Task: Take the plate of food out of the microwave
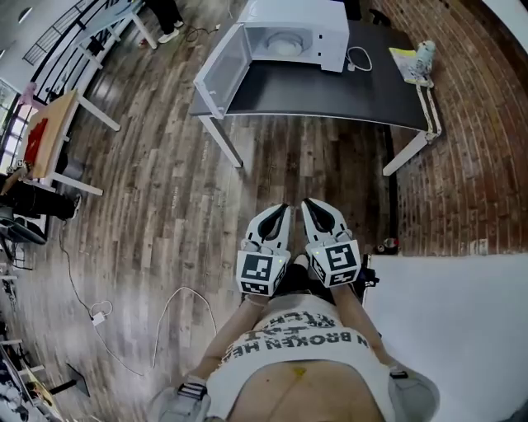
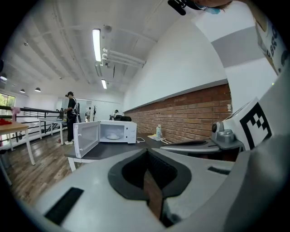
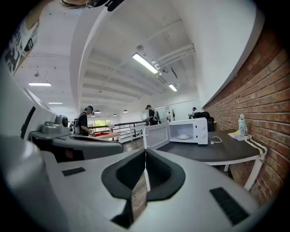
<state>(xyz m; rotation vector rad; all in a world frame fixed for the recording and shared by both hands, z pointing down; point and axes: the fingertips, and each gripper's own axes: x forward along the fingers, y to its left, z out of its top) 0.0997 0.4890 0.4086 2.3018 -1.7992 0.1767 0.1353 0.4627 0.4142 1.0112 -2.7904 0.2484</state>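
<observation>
Over a wood-plank floor [image 1: 165, 189], the left gripper [image 1: 283, 208] and right gripper [image 1: 307, 203] are hovering side by side, their dark-padded white jaws pressing together on nothing, while well ahead a round pale plate [image 1: 286, 43] is sitting inside the boxy white microwave [image 1: 326, 25], its door hanging open, on a dark table [image 1: 330, 95].

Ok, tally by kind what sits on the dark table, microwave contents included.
Microwave: 1
Plate: 1
Bottle: 1
White cable: 1
Yellow sheet: 1
Total: 5
</observation>
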